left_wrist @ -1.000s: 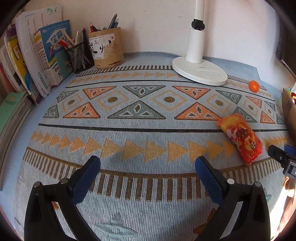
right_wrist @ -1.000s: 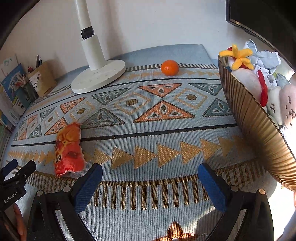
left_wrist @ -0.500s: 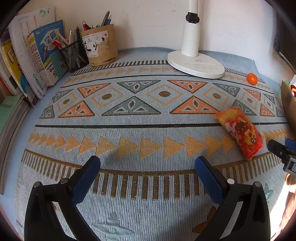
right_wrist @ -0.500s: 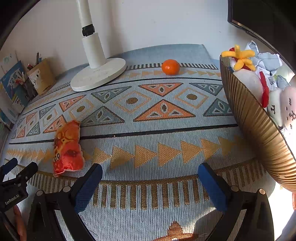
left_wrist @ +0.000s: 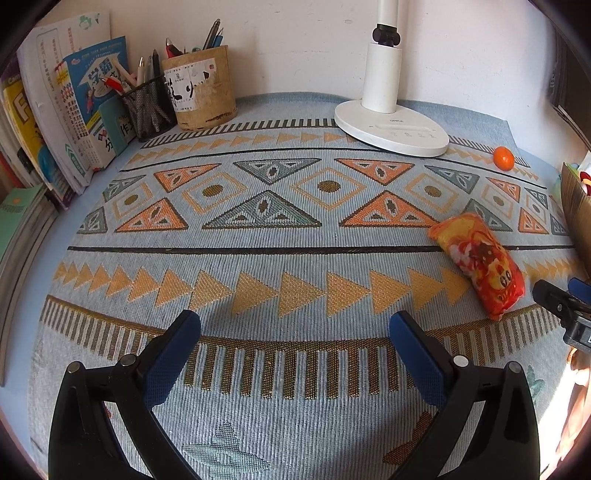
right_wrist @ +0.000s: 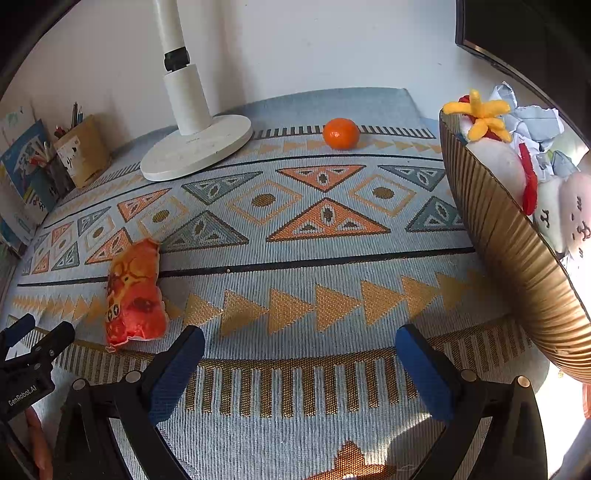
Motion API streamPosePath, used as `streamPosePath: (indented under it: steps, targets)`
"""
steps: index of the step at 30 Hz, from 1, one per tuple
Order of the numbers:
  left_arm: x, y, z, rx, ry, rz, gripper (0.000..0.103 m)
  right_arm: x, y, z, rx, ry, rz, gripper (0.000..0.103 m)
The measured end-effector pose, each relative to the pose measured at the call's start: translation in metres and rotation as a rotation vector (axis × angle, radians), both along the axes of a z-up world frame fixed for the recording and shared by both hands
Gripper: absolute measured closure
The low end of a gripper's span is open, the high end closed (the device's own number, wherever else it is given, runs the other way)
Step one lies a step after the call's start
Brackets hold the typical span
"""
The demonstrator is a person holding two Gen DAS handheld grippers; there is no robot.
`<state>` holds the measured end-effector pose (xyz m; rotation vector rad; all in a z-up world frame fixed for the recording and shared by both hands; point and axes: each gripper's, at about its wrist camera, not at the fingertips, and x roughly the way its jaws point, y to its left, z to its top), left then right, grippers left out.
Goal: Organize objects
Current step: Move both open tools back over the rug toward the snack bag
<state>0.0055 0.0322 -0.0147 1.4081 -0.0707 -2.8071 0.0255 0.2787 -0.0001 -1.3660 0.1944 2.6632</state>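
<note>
An orange-red snack packet (left_wrist: 480,262) lies on the patterned mat, right of my open, empty left gripper (left_wrist: 295,325). The packet also shows in the right wrist view (right_wrist: 135,295), left of my open, empty right gripper (right_wrist: 299,341). A small orange (right_wrist: 341,133) sits near the mat's far edge, beside the lamp base; it also shows in the left wrist view (left_wrist: 503,158). A ribbed gold basket (right_wrist: 517,251) at the right holds plush toys and crumpled paper.
A white lamp base (left_wrist: 391,129) stands at the back. Two pen holders (left_wrist: 199,92) and upright books (left_wrist: 62,110) stand at the back left. Stacked books (left_wrist: 18,229) lie along the left edge. A dark screen (right_wrist: 517,33) hangs above the basket.
The left wrist view has pulled back a little, so the objects sit slightly farther away. The right gripper has shifted slightly. Neither gripper has changed its opening.
</note>
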Motion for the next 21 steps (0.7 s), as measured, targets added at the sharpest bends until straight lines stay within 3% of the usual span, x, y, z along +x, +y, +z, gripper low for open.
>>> streamPosePath:
  steps: [21]
  targets:
    - [-0.0006, -0.0012, -0.0012, 0.001, -0.001, -0.002, 0.001, -0.0014, -0.0004, 0.0006, 0.003, -0.005, 0.001, 0.000]
